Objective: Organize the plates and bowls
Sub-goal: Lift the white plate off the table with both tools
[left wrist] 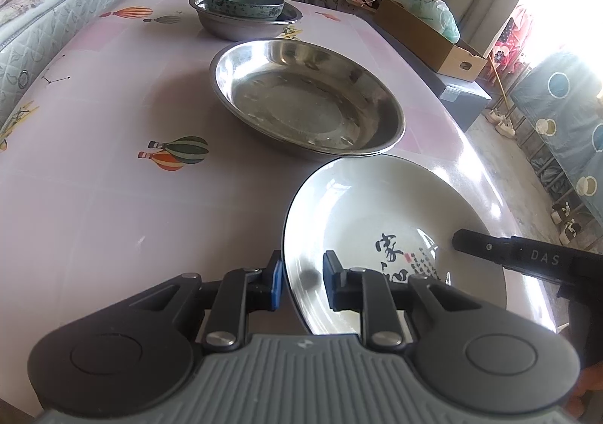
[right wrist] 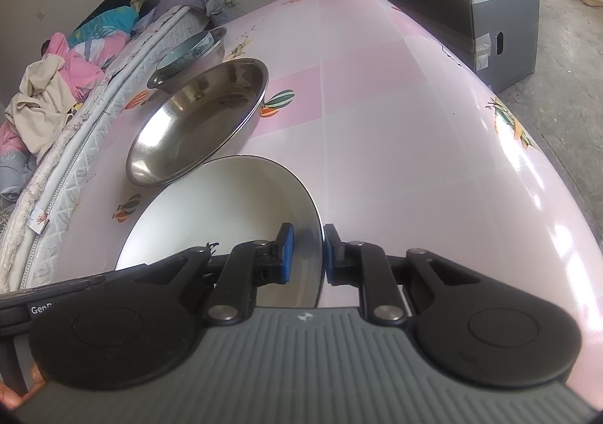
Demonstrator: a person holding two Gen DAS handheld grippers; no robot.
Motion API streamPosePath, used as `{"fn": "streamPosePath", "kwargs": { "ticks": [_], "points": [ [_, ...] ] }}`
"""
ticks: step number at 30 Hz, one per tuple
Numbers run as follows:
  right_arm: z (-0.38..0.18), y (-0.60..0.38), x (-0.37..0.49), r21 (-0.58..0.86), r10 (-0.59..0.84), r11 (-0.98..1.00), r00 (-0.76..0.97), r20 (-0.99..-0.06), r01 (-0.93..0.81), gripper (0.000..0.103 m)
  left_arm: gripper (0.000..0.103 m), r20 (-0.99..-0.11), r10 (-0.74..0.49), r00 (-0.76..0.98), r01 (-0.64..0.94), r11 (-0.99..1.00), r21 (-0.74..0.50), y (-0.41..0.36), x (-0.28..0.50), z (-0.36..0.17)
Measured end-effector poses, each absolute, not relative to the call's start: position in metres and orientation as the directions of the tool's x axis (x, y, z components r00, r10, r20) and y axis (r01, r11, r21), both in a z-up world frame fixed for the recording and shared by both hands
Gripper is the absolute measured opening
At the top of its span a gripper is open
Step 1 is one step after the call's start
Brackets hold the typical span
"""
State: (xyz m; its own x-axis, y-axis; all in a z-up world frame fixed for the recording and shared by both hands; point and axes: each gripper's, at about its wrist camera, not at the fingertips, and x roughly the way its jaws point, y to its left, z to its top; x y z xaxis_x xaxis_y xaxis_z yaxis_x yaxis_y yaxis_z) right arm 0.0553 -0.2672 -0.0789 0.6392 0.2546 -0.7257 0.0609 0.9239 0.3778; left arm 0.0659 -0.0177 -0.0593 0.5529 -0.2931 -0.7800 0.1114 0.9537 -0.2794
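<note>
Left wrist view: the left gripper [left wrist: 301,279] is straddling the near left rim of a white plate [left wrist: 377,220] with a dark edge and black calligraphy. One blue pad is sitting outside the rim and the other inside the plate. A sliver of gap is showing beside each pad, so I cannot tell whether they are pinching the rim or only bracketing it. The right gripper [left wrist: 458,240] is reaching in from the right side, its black finger lying over the plate's right rim. Straight ahead of the left gripper, just beyond the plate, a wide steel pan [left wrist: 305,96] is sitting on the pink table [left wrist: 113,198]. Farther ahead, a teal bowl [left wrist: 245,2] is nesting in a steel bowl [left wrist: 233,24].

Right wrist view: the right gripper [right wrist: 306,254] is clamping the right rim of the white plate [right wrist: 226,205]. Its outer pad is pressing against the dark edge and its inner pad is sitting inside the plate, with the jaws drawn close together. The plate is spreading out to the left of the fingers. Ahead and to the left, the steel pan [right wrist: 196,122] is lying just past the plate's far edge. Beyond it the teal bowl [right wrist: 184,51] is resting in the steel bowl [right wrist: 211,51]. The pink table [right wrist: 414,141] is stretching out ahead and to the right of the gripper.
</note>
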Motion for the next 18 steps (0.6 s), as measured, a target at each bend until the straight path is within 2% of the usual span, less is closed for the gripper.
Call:
{"fn": "streamPosePath", "kwargs": {
  "ticks": [18],
  "points": [
    [-0.0808, -0.268, 0.058, 0.377, 0.256, 0.925, 0.643, -0.722, 0.055, 0.017, 0.024, -0.785, -0.294, 0.545, 0.117, 0.954, -0.276, -0.0217, 0.0657, -0.0623]
  ]
}}
